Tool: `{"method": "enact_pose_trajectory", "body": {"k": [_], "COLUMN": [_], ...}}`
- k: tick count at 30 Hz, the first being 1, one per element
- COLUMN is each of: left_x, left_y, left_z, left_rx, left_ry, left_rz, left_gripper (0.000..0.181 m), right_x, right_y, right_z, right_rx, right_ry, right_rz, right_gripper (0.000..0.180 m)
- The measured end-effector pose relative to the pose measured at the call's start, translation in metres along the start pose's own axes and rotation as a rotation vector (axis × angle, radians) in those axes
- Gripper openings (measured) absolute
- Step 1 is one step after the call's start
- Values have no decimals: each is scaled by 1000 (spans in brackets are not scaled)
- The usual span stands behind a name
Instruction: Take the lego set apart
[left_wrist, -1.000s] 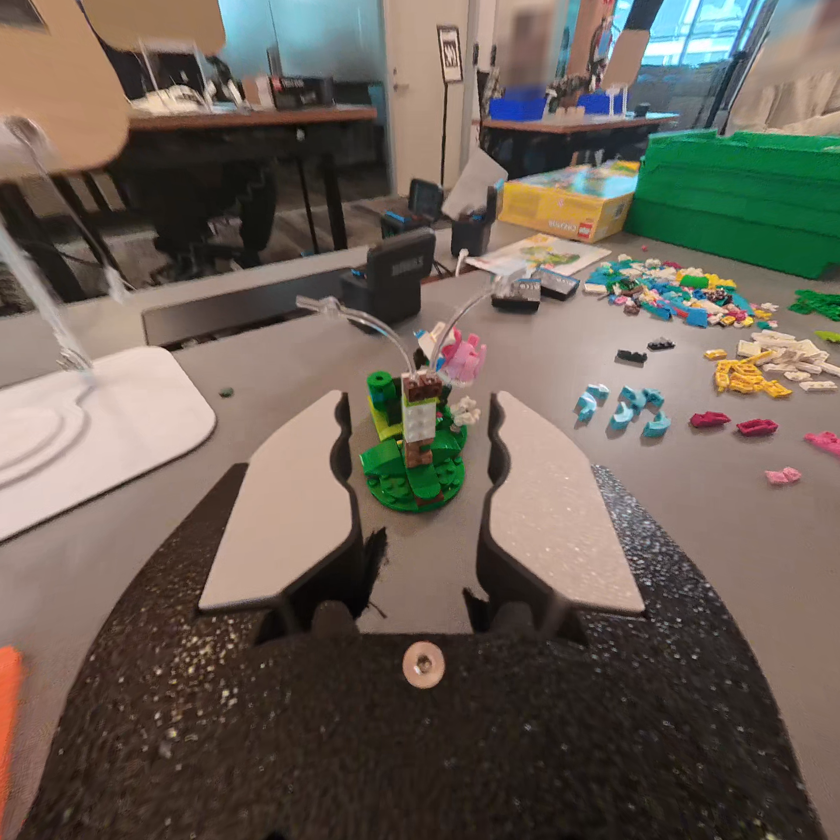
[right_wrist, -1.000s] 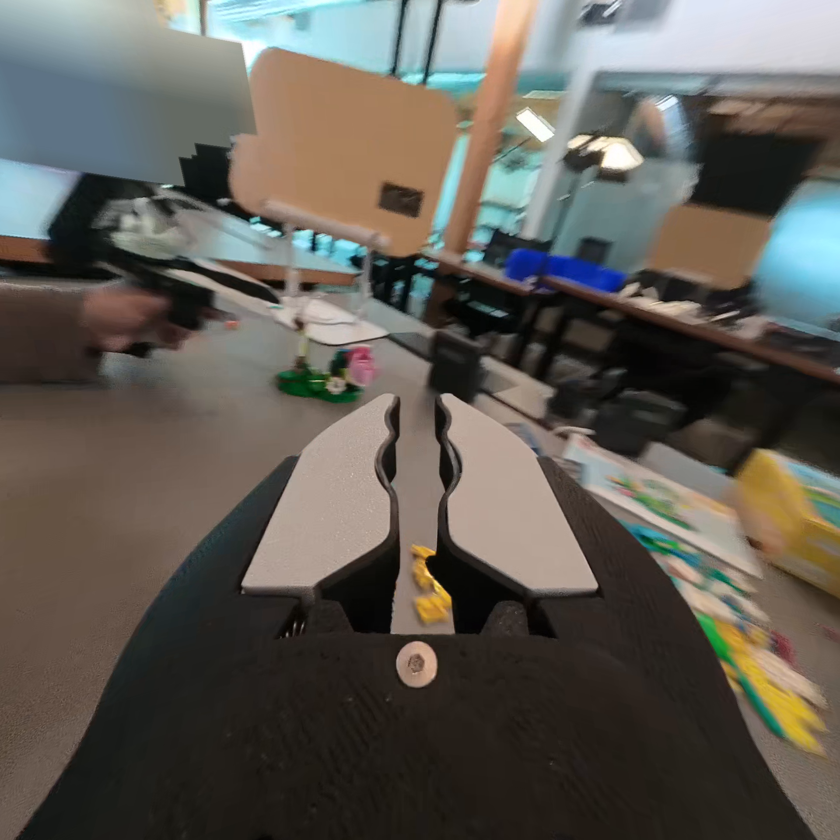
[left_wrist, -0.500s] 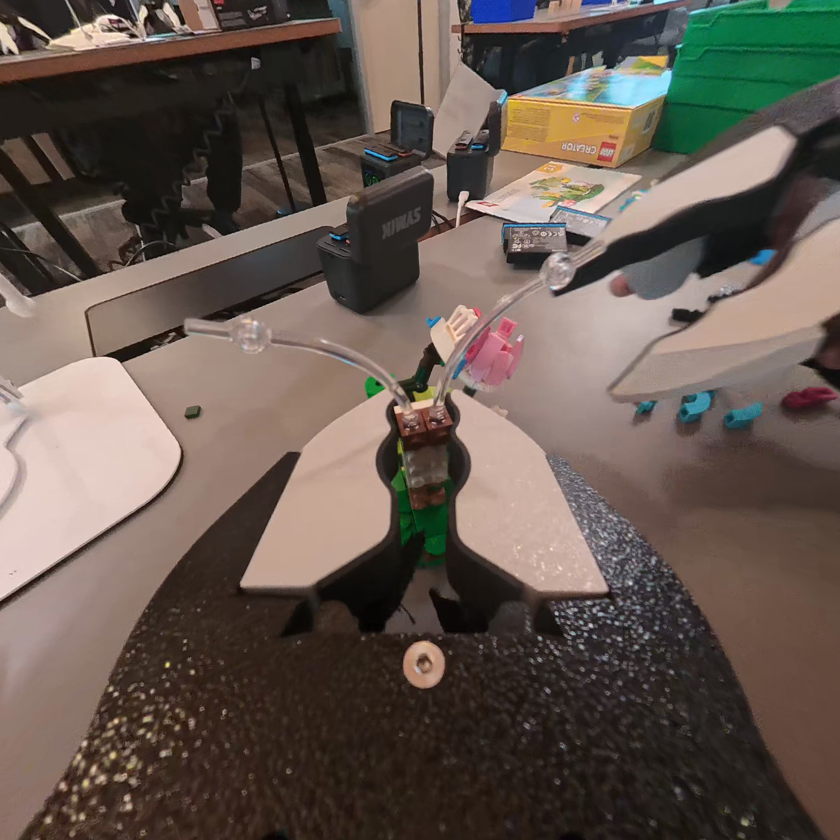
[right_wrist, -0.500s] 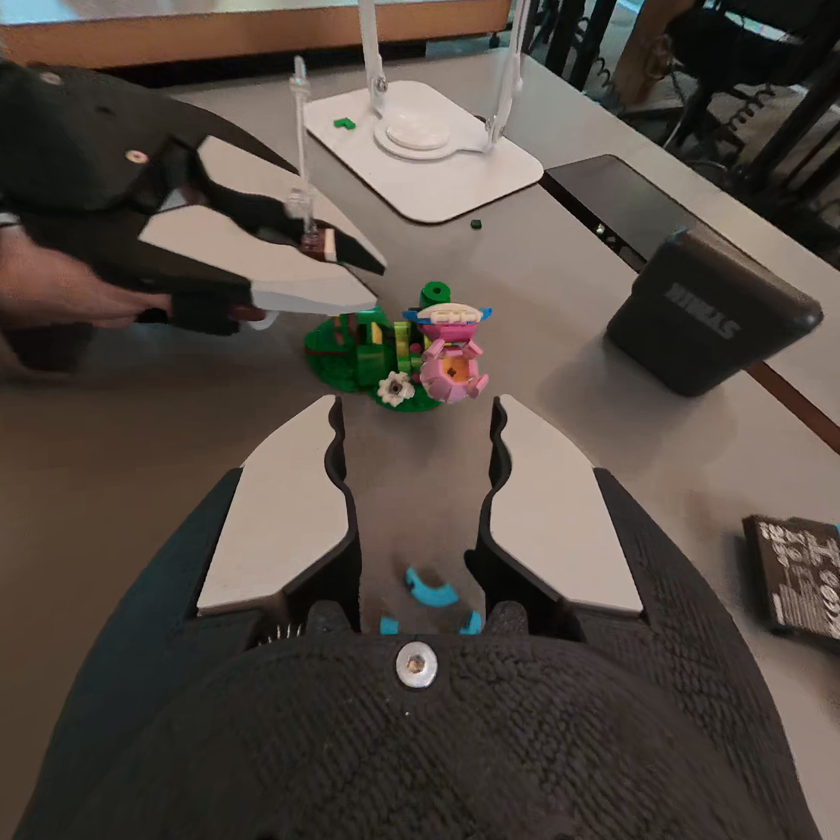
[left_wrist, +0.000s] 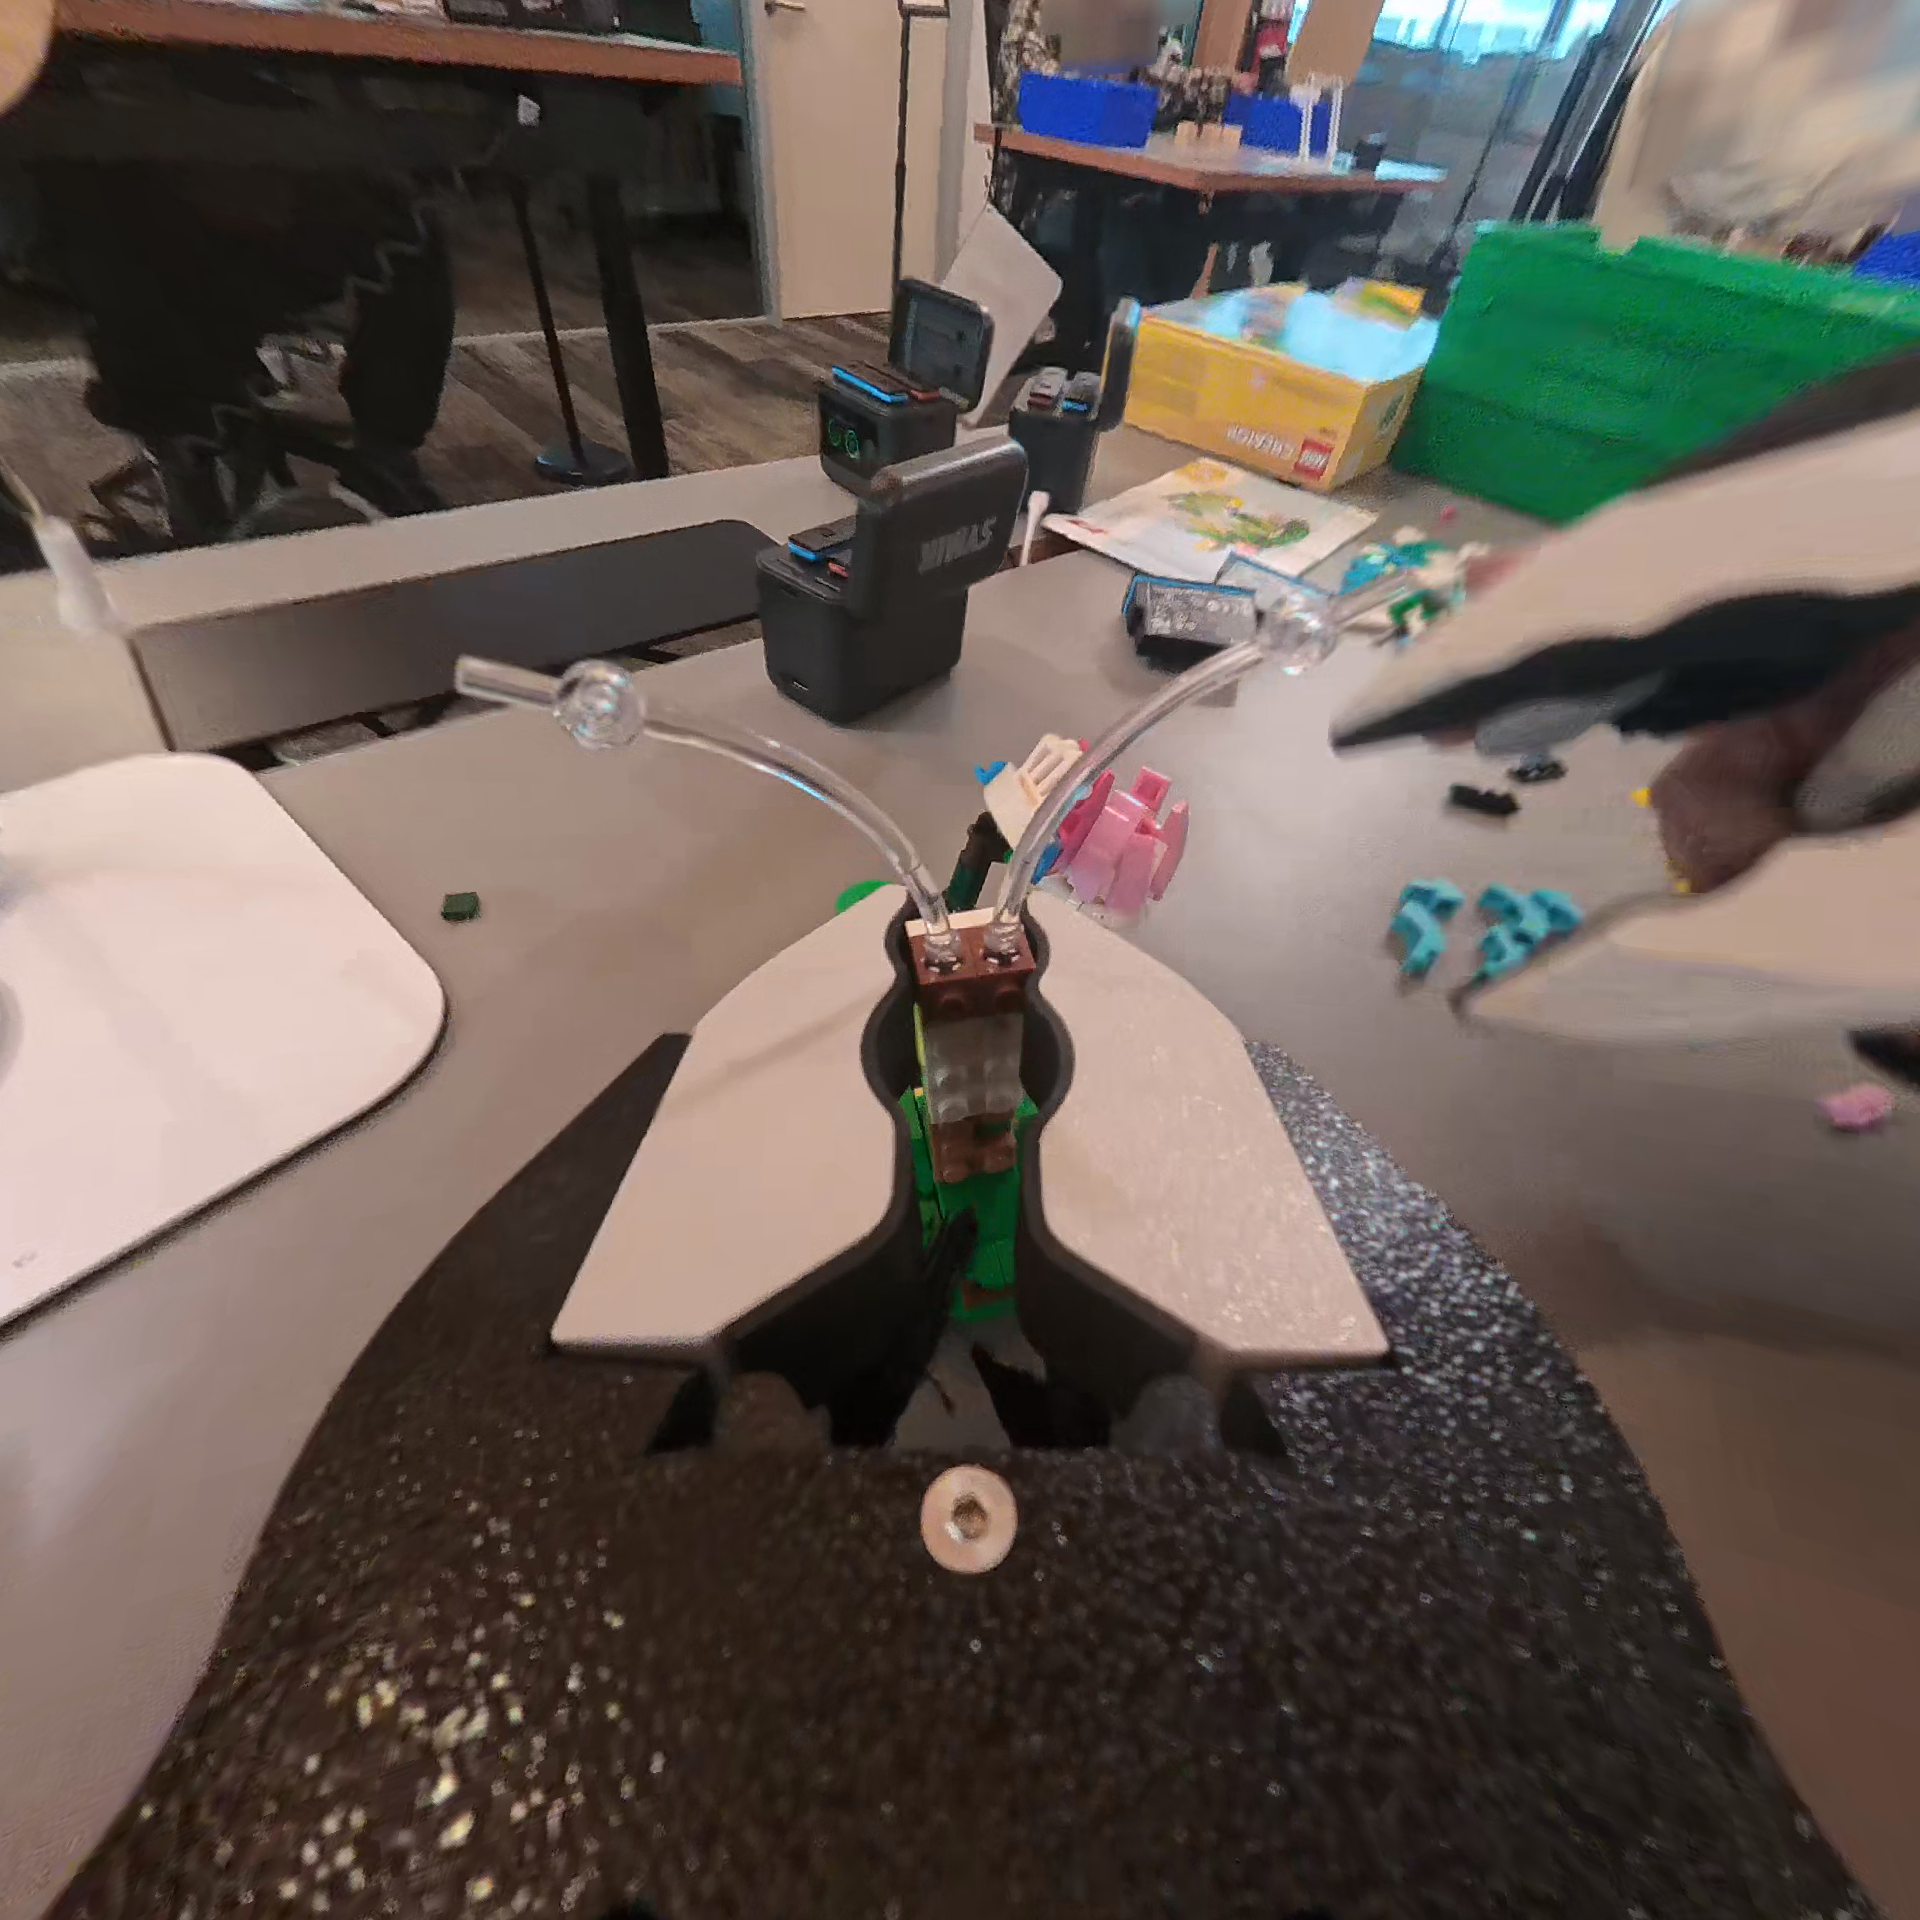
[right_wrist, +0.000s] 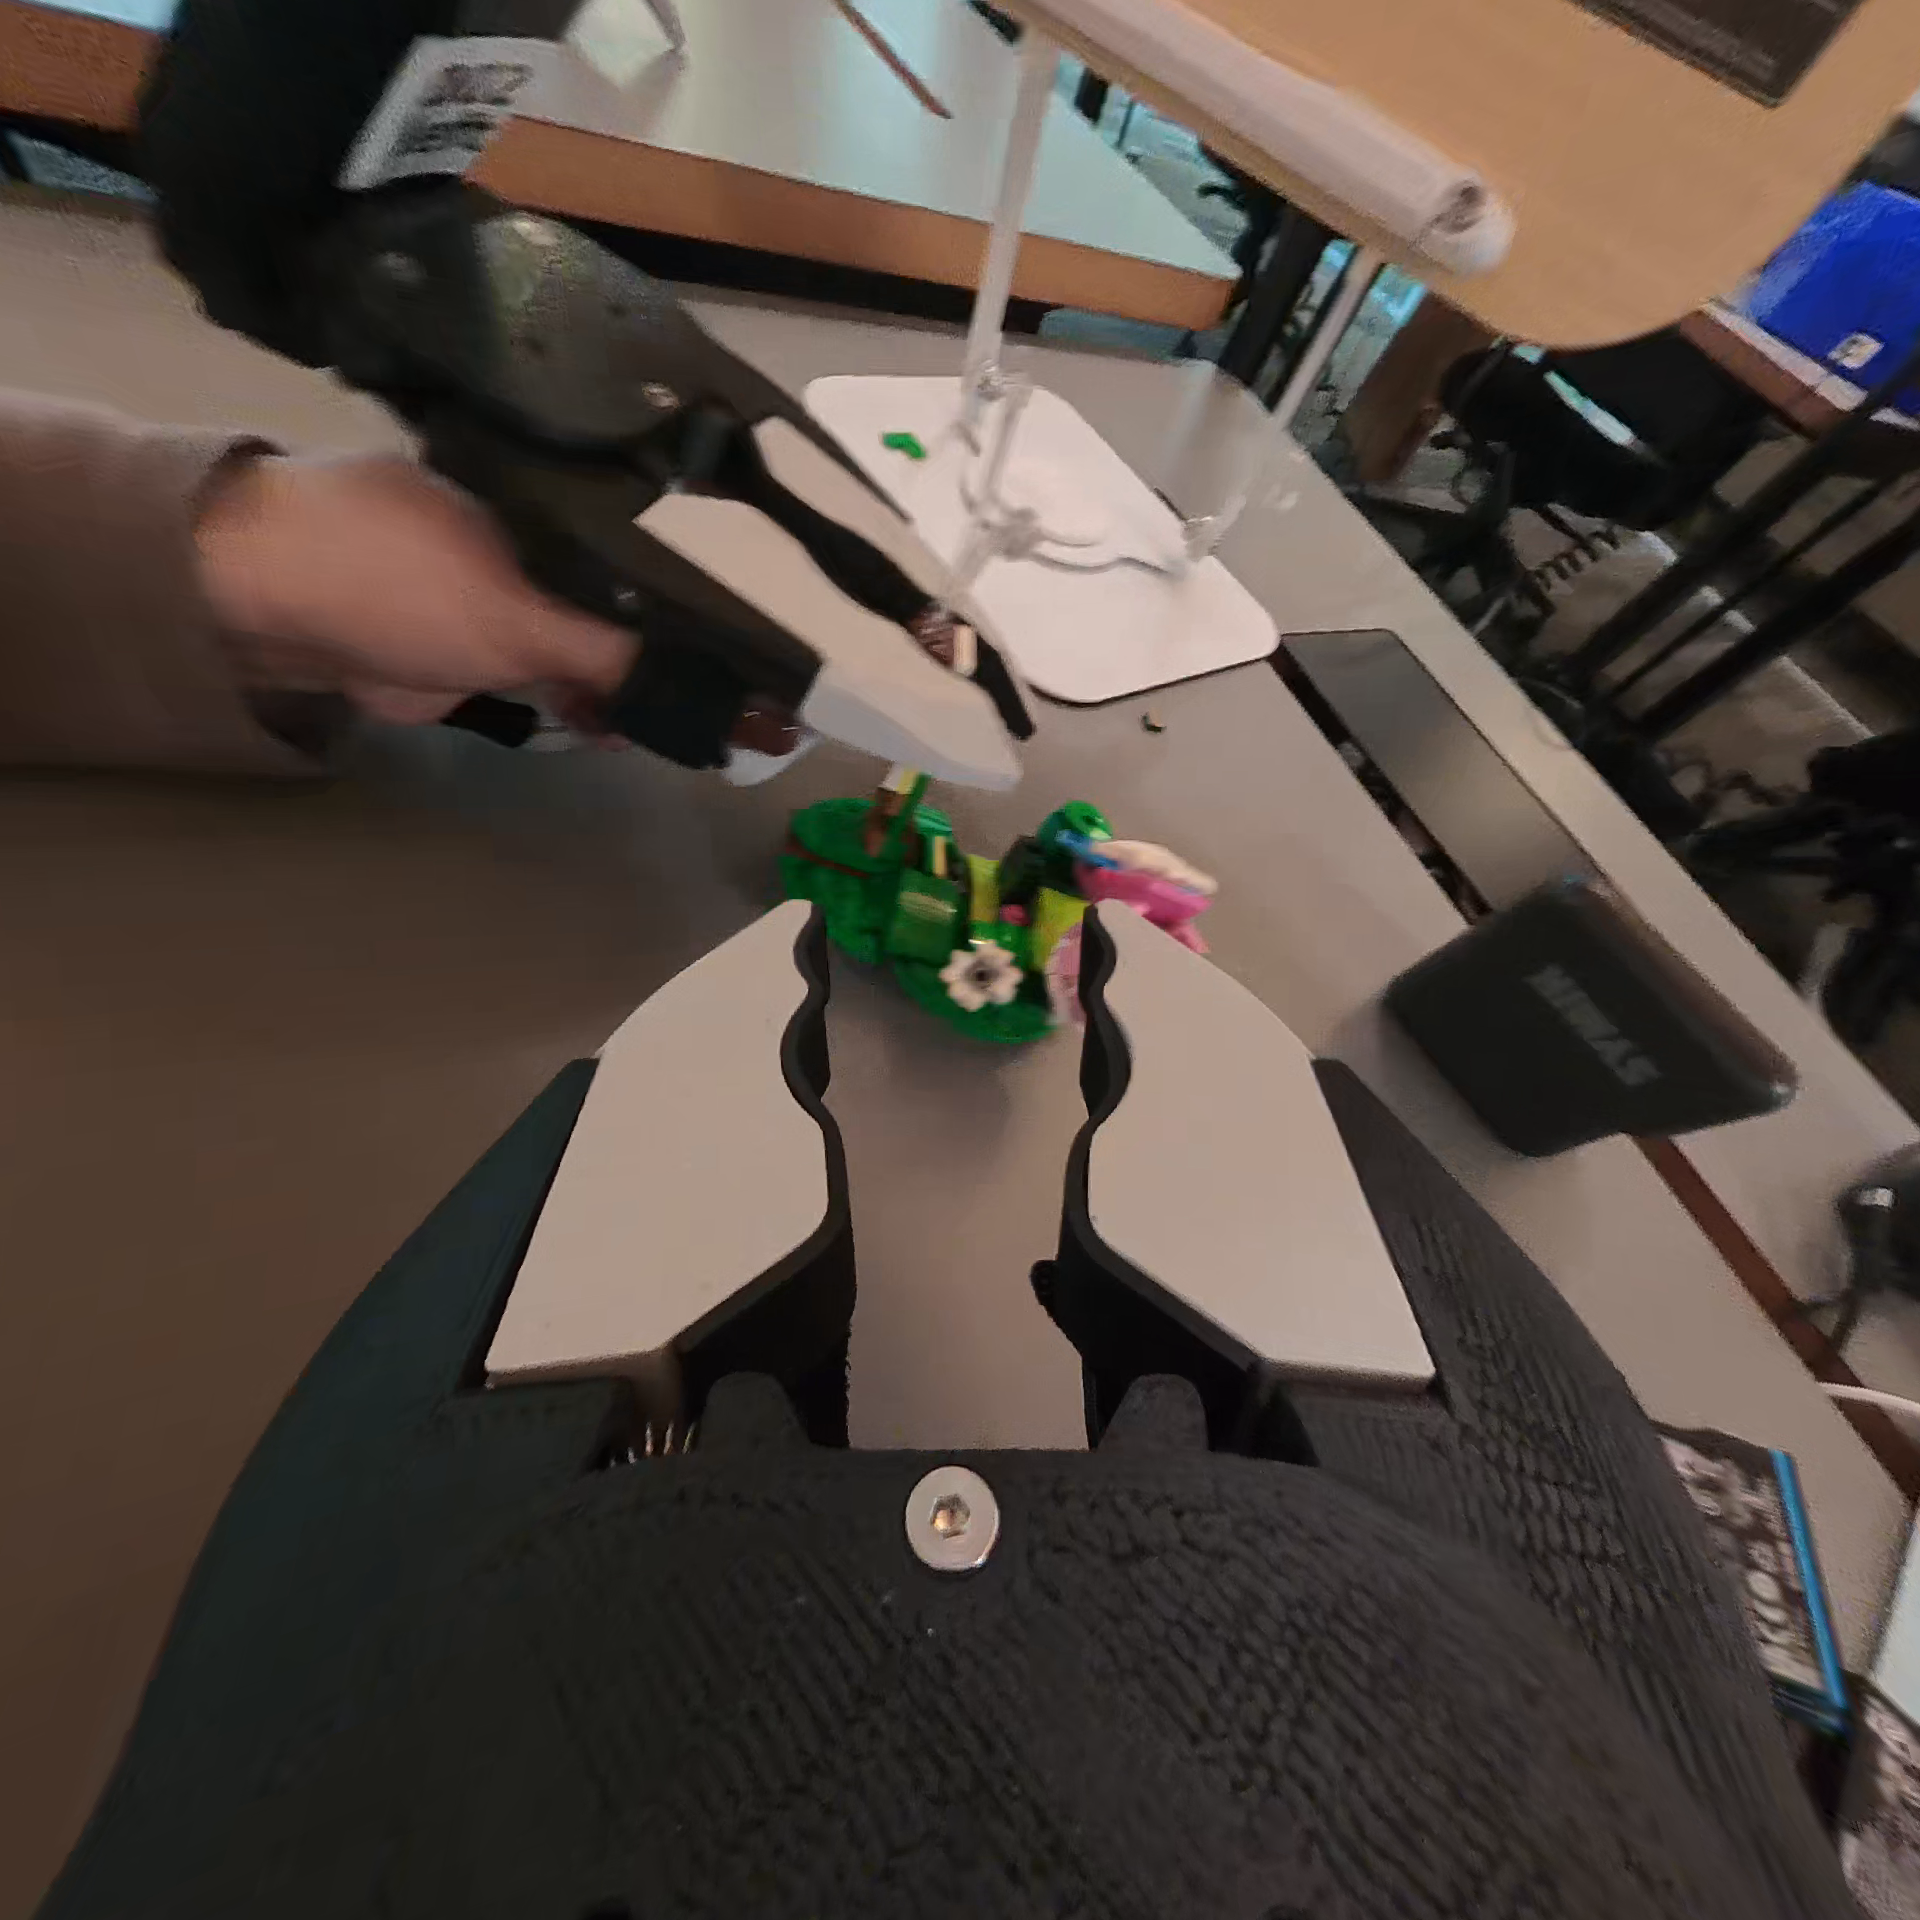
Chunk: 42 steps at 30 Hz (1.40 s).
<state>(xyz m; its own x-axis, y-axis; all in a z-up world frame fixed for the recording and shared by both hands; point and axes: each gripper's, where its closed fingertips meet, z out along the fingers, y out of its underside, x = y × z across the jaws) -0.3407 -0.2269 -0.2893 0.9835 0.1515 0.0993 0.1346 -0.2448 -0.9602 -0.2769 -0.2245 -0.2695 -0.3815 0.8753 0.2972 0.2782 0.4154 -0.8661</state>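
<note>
Broadly, the grey table (left_wrist: 644, 862) carried everything, with the lego set (right_wrist: 940, 914) taken as landmark. A stack of green baseplates (left_wrist: 1621, 384) sat far behind the set in the left wrist view, and a yellow box (left_wrist: 1262, 400) stood just beside that stack. A white stand base (right_wrist: 1049, 540) lay behind the set in the right wrist view, with clear uprights rising from it. A dark charger case (right_wrist: 1579, 1023) stood near the set, to its right in the right wrist view.

The left gripper (left_wrist: 971, 971) was closed tight on the set's brown-and-white post (left_wrist: 971, 1023), its fingers (left_wrist: 748, 1132) pressed against both sides of that post. Two clear curved rods (left_wrist: 821, 790) rose from the brown top brick and spread apart above the grip. The right gripper (right_wrist: 951, 930) had its fingers (right_wrist: 691, 1153) apart, tips at the near edge of the green round base (right_wrist: 831, 868); I could not tell whether they touched it. In the left wrist view it sat blurred, close to the tip of the right-hand rod.

The pink flower (right_wrist: 1148, 894) sat on the set, just beyond the right gripper's right fingertip. A white flower stud (right_wrist: 980, 975) faced the right wrist camera on the base. Loose turquoise pieces (left_wrist: 1486, 925) lay apart from the set, beneath the right gripper in the left wrist view.
</note>
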Motion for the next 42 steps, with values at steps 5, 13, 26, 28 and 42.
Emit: {"method": "enact_pose_trajectory", "body": {"k": [5, 13, 26, 28, 42], "left_x": [-2, 6, 7, 9, 24], "left_y": [0, 4, 10, 11, 18], "left_z": [-1, 0, -1, -1, -11], "left_rx": [24, 5, -27, -34, -114], "left_ry": [31, 18, 63, 60, 292], "left_rz": [-114, -82, -90, -76, -85], "left_gripper": [15, 15, 15, 15, 16], "right_x": [-18, -34, -34, -33, -31], "right_y": [3, 18, 41, 43, 50], "right_z": [9, 48, 70, 70, 70], "right_rx": [-21, -85, -205, -215, -244], "right_ry": [54, 90, 31, 42, -10], "right_rz": [78, 98, 88, 103, 207], "right_gripper": [43, 43, 39, 38, 39]}}
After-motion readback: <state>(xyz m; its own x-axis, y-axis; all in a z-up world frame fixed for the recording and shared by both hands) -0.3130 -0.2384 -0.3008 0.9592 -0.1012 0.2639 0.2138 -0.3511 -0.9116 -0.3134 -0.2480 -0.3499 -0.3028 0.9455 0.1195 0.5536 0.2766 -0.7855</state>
